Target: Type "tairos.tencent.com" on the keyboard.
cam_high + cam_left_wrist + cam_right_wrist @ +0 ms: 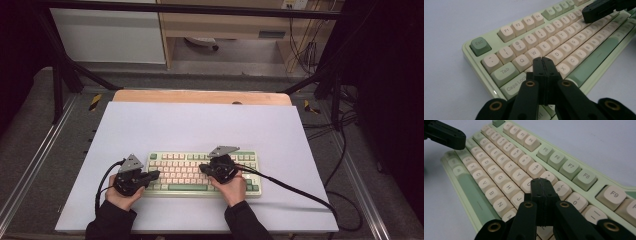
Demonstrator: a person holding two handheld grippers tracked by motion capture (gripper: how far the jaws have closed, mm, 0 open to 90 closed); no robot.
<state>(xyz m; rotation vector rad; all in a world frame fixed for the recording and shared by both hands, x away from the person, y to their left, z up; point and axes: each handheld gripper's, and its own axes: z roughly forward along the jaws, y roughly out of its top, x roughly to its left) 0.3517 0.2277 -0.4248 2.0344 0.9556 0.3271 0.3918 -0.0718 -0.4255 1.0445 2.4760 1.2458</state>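
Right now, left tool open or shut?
Shut. In the left gripper view the left tool has its two black jaws pressed flat together, nothing between them, tip over the keyboard near the A key.

Left gripper [154,174]: jaws pressed flat together, nothing between, tips aimed toward right gripper [203,168]. Right gripper: jaws likewise closed, empty, tips aimed back at left. Tips apart, facing. Left hand [121,196], right hand [231,189] grasp bodies from behind; dark sleeves.
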